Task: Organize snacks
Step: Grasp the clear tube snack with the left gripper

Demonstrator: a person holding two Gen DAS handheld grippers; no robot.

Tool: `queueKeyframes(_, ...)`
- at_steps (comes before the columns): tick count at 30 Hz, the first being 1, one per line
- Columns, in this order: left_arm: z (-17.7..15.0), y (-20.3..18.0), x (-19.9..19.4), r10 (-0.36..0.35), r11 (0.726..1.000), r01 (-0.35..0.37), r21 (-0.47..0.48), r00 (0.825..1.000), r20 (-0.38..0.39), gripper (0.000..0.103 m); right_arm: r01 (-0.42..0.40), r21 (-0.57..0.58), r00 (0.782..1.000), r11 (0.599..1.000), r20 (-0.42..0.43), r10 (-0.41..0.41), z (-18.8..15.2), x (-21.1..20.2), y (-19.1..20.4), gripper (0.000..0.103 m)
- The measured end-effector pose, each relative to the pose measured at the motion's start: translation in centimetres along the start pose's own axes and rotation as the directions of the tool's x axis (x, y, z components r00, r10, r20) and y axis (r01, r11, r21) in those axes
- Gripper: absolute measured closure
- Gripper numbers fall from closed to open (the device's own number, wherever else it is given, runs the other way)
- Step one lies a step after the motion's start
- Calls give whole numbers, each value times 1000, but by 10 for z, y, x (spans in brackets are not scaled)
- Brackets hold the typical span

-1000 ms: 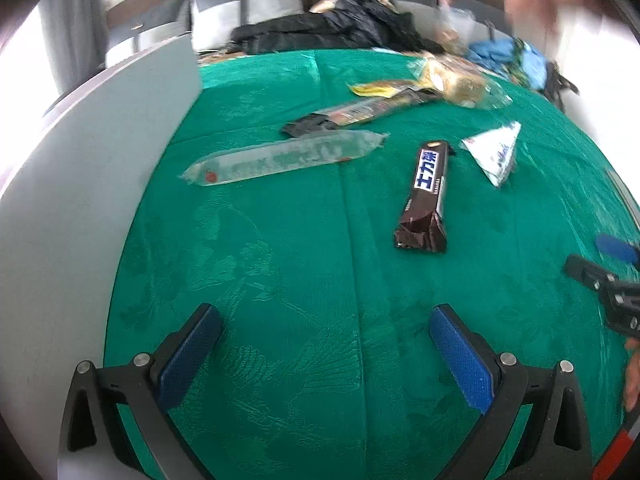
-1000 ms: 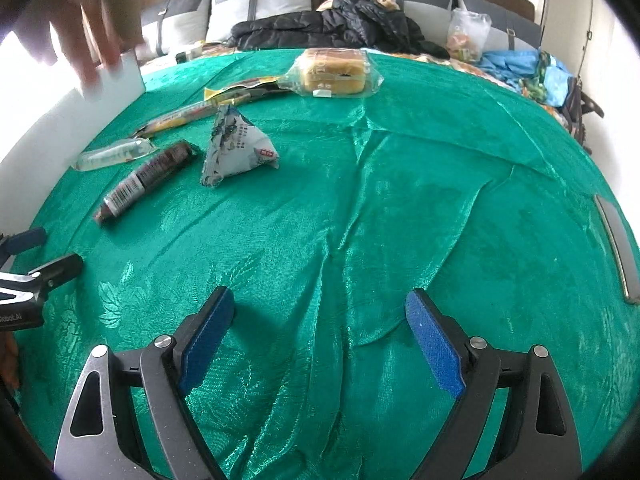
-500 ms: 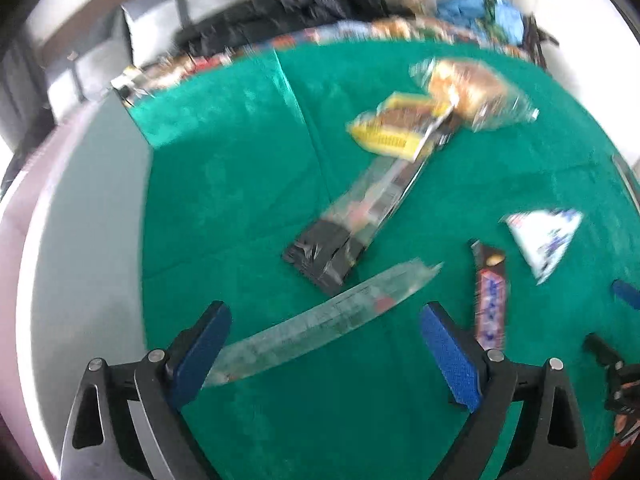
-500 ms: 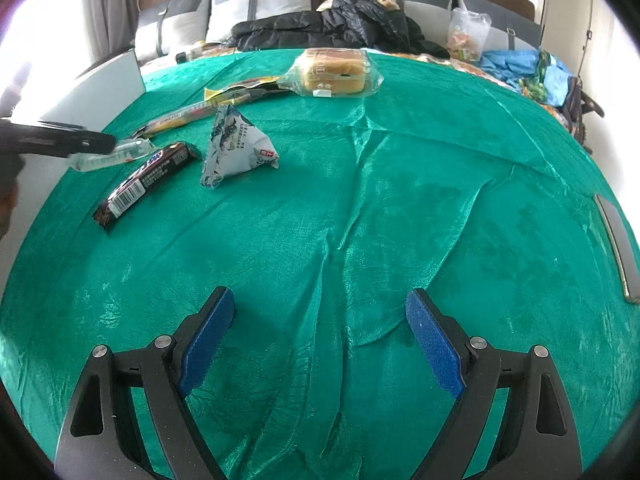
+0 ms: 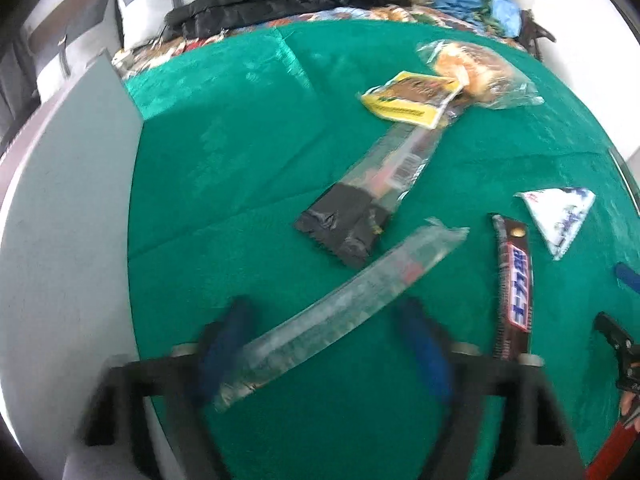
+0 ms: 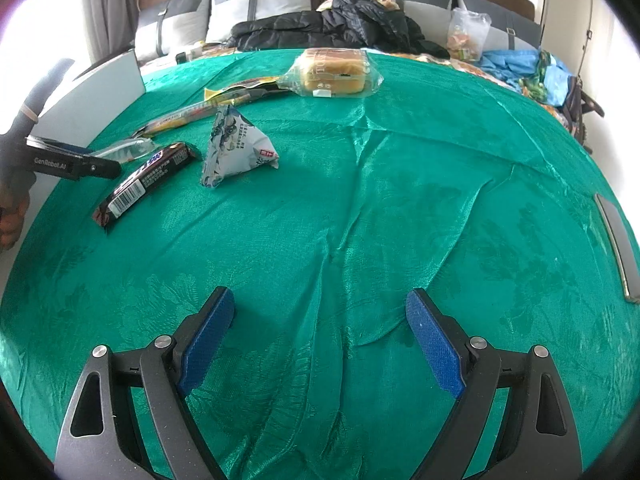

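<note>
One clear tube-shaped snack packet (image 5: 340, 312), lower centre, between the closing left gripper (image 5: 324, 344) pads: pinch mid-length, level. Right gripper (image 6: 320, 336) spread, empty.

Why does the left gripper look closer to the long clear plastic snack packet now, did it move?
Yes. The left gripper moved up the green tablecloth, from short of the long clear plastic snack packet to astride it, jaws closing.
</note>
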State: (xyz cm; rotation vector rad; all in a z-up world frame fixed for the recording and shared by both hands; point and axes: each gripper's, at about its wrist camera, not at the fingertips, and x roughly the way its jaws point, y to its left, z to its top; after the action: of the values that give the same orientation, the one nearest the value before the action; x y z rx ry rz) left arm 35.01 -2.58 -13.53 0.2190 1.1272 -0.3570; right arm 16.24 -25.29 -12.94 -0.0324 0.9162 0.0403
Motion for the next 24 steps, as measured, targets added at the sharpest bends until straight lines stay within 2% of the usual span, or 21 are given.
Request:
queueKeyframes(1,1,-3,-3,0,1000,0,14,1000,-5,72,0,0,1000,1000,0,0,0,0,0,13)
queueKeyframes(3,-1,-12,-6,21,999,-19,44,999,-28,84,0,0,1000,1000,0,0,0,0,0,13)
queueKeyframes(5,-9,-17,-11,51,998,-50,38,998,-31,85,0,0,1000,1000,0,0,0,0,0,13)
queueKeyframes(7,-23,-18,-17,39,999,-40,-16,999,-25,85,0,0,1000,1000,0,0,0,0,0,13)
queueKeyframes(10,-54,-22,-31,20,994,-20,-103,1000,-7,85,0,0,1000,1000,0,0,0,0,0,13)
queueKeyframes(17,-135,-41,-69,-12,978,18,-210,999,31,85,1,0,1000,1000,0,-1,0,0,0,13)
queueKeyframes(24,-164,-47,-81,-10,965,27,-259,998,67,85,2,0,1000,1000,-1,-2,0,0,0,13)
